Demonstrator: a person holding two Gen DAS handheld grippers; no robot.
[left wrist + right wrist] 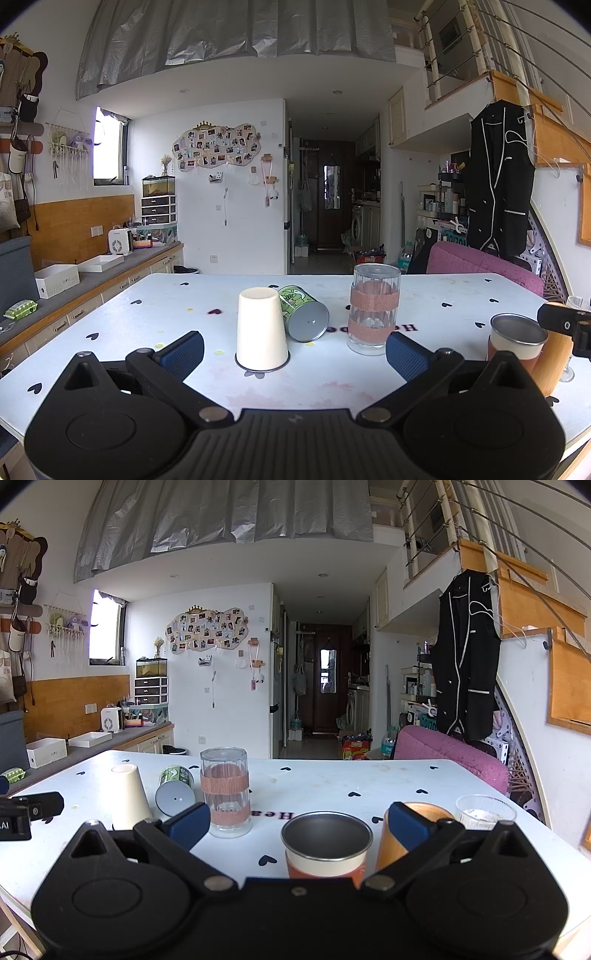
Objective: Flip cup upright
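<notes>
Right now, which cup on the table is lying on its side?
The green cup, between the cream cup and the banded glass. Its grey round end faces the camera, while the others stand on the table.

Cream cup (261, 329); green can (303, 312); white table (424, 295), black hearts; possibly orange-banded tumbler (326, 849).

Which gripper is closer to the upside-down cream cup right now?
Left. The left gripper is open right in front of the cream cup, which sits between its fingers' line. The right gripper faces the steel-rimmed cup, with the cream cup far off to its left.
</notes>
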